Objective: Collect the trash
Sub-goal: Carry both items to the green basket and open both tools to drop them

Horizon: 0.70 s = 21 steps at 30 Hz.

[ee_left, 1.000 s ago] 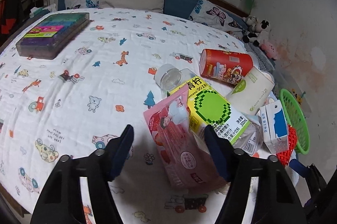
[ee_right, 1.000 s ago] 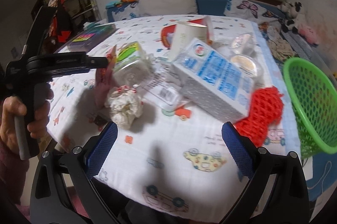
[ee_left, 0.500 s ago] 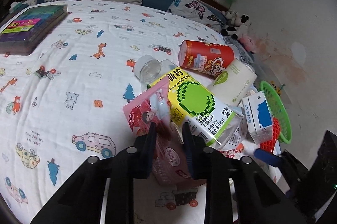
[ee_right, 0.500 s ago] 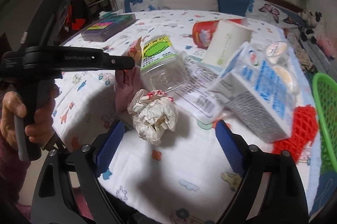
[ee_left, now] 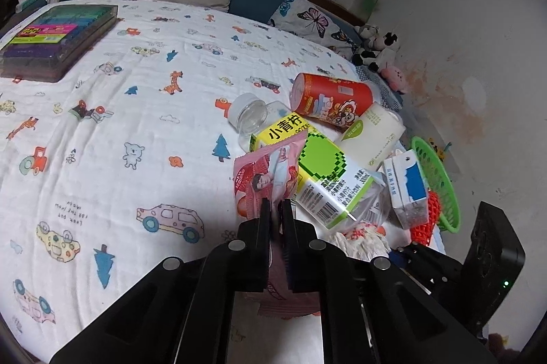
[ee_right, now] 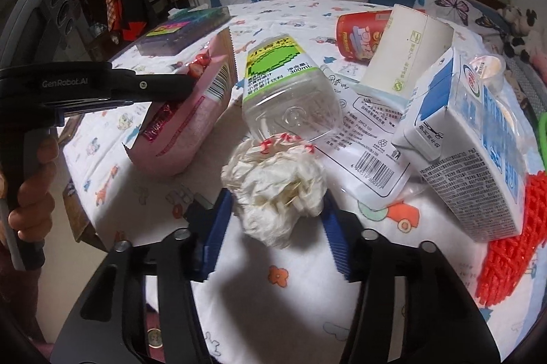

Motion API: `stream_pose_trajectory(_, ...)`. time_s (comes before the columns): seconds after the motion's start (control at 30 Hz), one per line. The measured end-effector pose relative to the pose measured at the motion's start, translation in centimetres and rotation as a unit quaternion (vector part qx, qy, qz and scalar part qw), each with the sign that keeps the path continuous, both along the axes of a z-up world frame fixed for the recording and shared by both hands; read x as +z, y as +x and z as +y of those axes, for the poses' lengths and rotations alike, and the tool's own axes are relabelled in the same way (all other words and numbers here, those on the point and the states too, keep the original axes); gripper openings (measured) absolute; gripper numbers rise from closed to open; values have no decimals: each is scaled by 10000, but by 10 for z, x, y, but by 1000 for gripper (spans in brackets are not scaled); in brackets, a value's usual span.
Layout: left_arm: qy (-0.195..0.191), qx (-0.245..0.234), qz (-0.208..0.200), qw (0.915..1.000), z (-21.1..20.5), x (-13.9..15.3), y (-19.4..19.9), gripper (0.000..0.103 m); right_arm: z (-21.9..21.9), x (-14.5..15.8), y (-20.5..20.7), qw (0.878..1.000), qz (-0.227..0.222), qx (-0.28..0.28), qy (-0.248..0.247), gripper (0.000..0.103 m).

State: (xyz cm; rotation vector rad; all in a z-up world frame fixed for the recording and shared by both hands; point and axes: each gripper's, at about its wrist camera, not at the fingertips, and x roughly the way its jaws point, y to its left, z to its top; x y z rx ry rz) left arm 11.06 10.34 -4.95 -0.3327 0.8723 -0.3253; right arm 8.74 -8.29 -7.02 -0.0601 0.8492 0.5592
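Pinching the pink snack wrapper (ee_left: 273, 172) flat between its black pads, the left gripper (ee_left: 277, 210) has just closed fully and now holds the sachet by its lower half. The right gripper (ee_right: 275, 213) has just been closing too, and its blue jaws now clasp the crumpled tissue wad (ee_right: 273, 182) on both flanks.

From the left gripper's tip, the clear bottle (ee_left: 307, 165) with the green label lies at one o'clock, touching the wrapper; the red can (ee_left: 330, 100) sits beyond it at twelve to one. The paper cup (ee_left: 372, 134) and the blue-and-white carton (ee_left: 407, 189) lie at two o'clock, with the green basket (ee_left: 441, 186) just past the carton at the bed's edge.

Risks, as a judgement: the wrapper is thin and slick, so a quick lift could let it slide out. The tissue is soft and may tear or leave a piece behind. It touches the bottle's base, so dragging it could roll the bottle.

Counted: one wrapper, one tissue wad, one bottle, one can, one cup, one carton, one red mesh sleeve (ee_right: 506, 234), one flat plastic label sheet (ee_right: 372, 138), one basket.
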Motion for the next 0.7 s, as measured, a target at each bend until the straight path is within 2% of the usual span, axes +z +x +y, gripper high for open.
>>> stream_pose_trajectory(0.37,-40,-257,-310,9992,-9,34,-13,6,-27,22,-17,9994,-80,-79,336,49)
stream_pose_trajectory(0.57,-60,-585,-449,9973,-33,52,-10,6,-57,41,-31,9975,-255,-293,583,49)
stream_pose_trajectory(0.7,-52,-873,-535,9947,-60,66,-3,6,-89,54,-34,9947,-460,-669,629,49)
